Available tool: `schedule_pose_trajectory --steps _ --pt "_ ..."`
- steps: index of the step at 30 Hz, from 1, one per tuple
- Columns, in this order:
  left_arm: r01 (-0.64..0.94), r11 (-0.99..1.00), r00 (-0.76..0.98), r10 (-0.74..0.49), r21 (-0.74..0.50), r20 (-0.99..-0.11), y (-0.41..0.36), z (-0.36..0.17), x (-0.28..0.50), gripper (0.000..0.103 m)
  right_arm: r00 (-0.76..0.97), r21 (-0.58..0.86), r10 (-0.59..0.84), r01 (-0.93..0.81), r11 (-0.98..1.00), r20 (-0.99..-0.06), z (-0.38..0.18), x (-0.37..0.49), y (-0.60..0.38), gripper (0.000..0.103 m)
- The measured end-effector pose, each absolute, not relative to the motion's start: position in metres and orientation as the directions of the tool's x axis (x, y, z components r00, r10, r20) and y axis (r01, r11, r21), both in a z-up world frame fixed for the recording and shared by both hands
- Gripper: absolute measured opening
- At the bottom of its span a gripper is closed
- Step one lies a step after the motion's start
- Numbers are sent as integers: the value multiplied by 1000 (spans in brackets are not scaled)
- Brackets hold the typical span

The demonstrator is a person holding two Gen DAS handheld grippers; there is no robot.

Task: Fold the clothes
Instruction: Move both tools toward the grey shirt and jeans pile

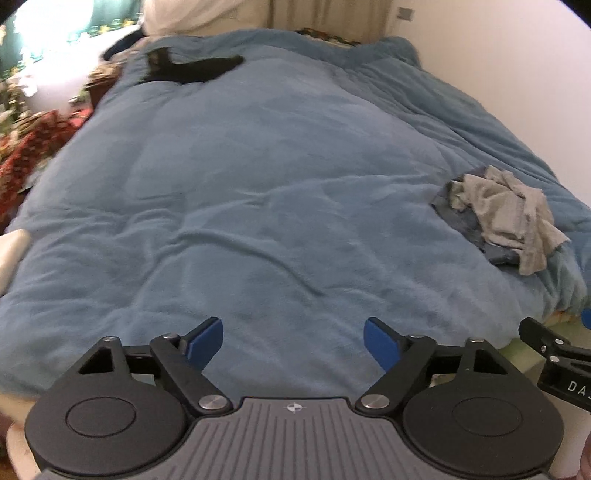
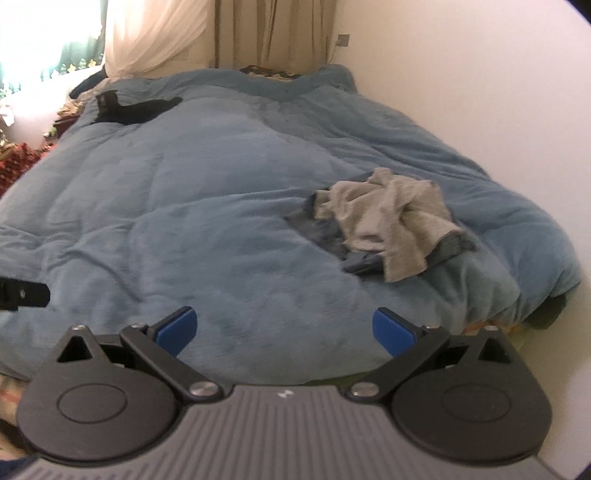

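We see a soft blue blanket (image 2: pixel 229 206) all over the bed. On it lies a crumpled light grey garment (image 2: pixel 388 218) over a darker blue-grey one (image 2: pixel 317 229). A plain black garment (image 1: pixel 192 70) rests at the far end. Our grippers are black with bright blue pads (image 1: pixel 207 341) and ribbed grey bodies. The curtain (image 2: pixel 155 33) is cream, the wall (image 2: pixel 461 92) white. A red patterned cloth (image 1: pixel 33 147) shows at the left edge.

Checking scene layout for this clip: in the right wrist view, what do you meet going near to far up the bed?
Right gripper, jaws open and empty → bare blue blanket → crumpled grey garment lying on a darker blue piece → black garment near the far left edge → curtains.
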State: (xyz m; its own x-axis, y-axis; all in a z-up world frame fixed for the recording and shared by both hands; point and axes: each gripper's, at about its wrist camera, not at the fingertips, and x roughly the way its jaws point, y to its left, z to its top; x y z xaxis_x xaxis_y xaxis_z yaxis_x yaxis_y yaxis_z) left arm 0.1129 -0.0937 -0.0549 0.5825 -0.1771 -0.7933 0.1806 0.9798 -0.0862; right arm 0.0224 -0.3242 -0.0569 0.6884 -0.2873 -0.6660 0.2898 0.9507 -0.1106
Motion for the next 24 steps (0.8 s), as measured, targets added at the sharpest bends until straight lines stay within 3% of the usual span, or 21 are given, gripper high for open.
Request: schedule_pose_trajectory --steps 4,8,11,15,24 --pt "282 959 605 -174 4 -777 -138 -60 132 66 686 -139 -322 310 941 -653 -64 31 -359 102" --pt "384 921 634 -211 67 -744 -183 -63 147 66 678 -146 -364 358 922 -638 -73 36 -399 102" --pt "449 886 627 -220 115 -747 -221 -69 158 58 680 -166 -403 387 907 -613 -81 39 -430 102" --pt "509 846 609 -225 157 -761 -269 -77 171 58 664 -209 -472 439 874 -579 -89 42 -467 102" --pt "598 799 561 -364 59 -744 -357 -71 191 58 691 -57 -440 503 863 -573 -95 52 -554 94"
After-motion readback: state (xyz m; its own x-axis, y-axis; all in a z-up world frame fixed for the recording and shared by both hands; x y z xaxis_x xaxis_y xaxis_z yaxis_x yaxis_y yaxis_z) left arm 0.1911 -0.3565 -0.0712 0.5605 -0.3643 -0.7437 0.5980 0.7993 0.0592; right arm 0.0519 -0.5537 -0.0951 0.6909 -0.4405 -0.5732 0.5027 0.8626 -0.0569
